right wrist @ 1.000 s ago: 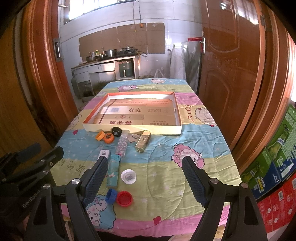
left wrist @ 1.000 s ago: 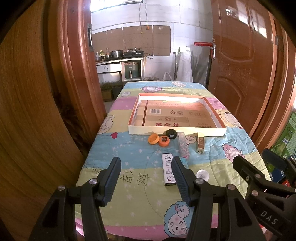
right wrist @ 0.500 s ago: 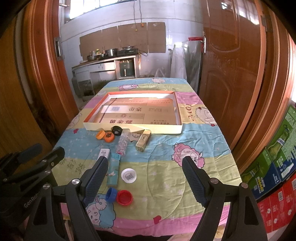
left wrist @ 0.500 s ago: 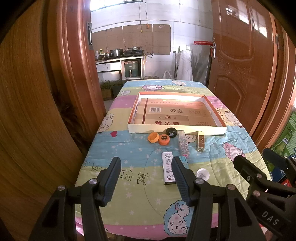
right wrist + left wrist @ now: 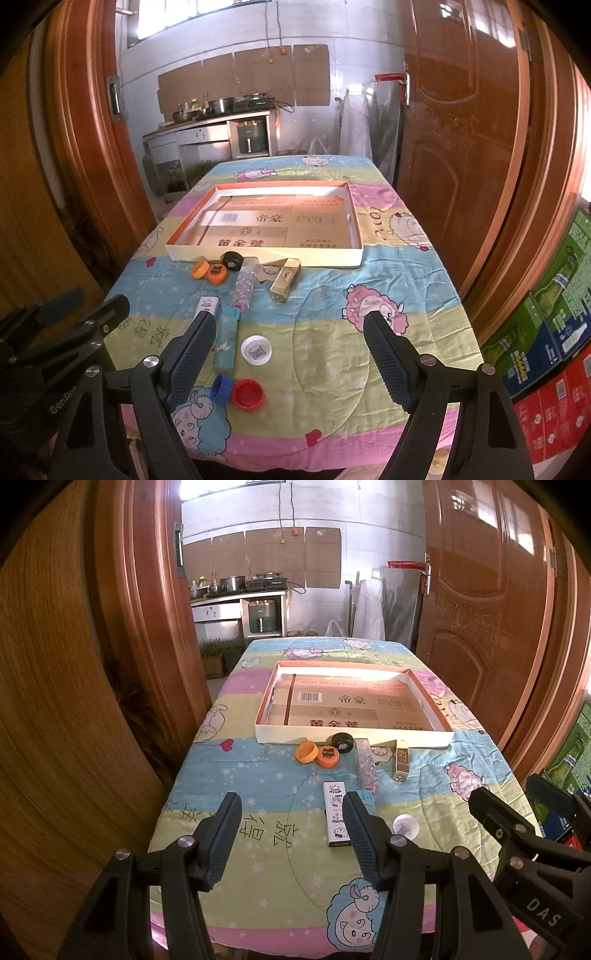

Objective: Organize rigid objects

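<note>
While nothing sits between either pair of fingers, the small things to be sorted lie loose on the table's near half. A shallow white tray (image 5: 266, 256) with an orange inner rim stands at the middle of the table, lined with flattened printed cardboard and holding nothing else. Just before its near wall lie an orange cap (image 5: 200, 268), an orange lid (image 5: 217, 273) and a black cap (image 5: 232, 260), close together. To their right lie a clear patterned tube (image 5: 243, 288) and a gold box (image 5: 284, 281), both pointing toward the tray. Nearer still are a white slim box (image 5: 335, 814), a teal slim box (image 5: 226, 338) beside it, and a white round lid (image 5: 256, 349) just to the right. A blue cap (image 5: 221, 387) and a red cap (image 5: 248, 394) touch each other near the front edge.

The left gripper (image 5: 291, 836) hangs over the near left of the table with its jaws apart and empty; the right gripper (image 5: 290, 360) hangs over the near right, jaws wide and empty too.

A cartoon-sheep cloth (image 5: 399, 354) in pastel stripes covers the table. Brown wooden doors (image 5: 461, 155) flank it, a kitchen counter (image 5: 207, 129) with pots stands against the tiled far wall, and stacked printed cartons (image 5: 546, 332) sit at the right.
</note>
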Tool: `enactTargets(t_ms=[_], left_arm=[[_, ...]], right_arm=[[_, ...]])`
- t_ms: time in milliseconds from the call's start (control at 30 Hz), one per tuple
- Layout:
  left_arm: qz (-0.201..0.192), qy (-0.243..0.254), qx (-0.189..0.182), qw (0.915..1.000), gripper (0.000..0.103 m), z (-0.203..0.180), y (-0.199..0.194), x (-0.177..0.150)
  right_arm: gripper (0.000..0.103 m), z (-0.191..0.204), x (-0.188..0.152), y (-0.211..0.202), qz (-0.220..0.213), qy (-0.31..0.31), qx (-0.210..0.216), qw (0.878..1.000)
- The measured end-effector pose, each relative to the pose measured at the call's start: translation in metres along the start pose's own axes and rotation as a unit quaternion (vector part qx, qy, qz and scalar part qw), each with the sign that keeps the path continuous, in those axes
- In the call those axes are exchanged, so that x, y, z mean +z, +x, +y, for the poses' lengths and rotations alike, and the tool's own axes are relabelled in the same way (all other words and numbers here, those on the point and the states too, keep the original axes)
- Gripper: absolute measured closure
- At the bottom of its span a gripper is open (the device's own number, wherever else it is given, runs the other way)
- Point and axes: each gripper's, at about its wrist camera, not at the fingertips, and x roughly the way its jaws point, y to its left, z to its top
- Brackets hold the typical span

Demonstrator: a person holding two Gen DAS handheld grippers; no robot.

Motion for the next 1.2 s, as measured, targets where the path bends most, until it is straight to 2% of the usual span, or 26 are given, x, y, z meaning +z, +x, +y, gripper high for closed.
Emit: enactTargets(t_ms=[200, 433, 667, 933, 1200], left_arm=[[0.005, -0.002, -0.002, 1.0, 0.046, 0.001, 0.004, -0.002], [0.02, 0.001, -0.013, 0.9997, 0.046, 0.001, 0.023, -0.006], [0.047, 0.011, -0.035, 0.9982, 0.046, -0.006, 0.053, -0.007], [0.074, 0.02, -0.043, 0.9961, 0.046, -0.016, 0.088, -0.007], [0.096, 0.02, -0.046, 0.9941, 0.052, -0.018, 0.11, -0.011]], right_arm=[[0.02, -0.002, 0.0, 0.001, -0.002, 0.003, 0.003, 1.0], [0.02, -0.007, -0.003, 0.013, 0.017, 0.016, -0.002, 1.0], [0.02, -0.017, -0.008, 0.034, 0.037, 0.024, -0.003, 0.999], [0.02, -0.029, -0.006, 0.063, 0.054, 0.031, -0.006, 0.998], [0.02, -0.029, 0.01, 0.093, 0.059, 0.028, -0.006, 0.998]])
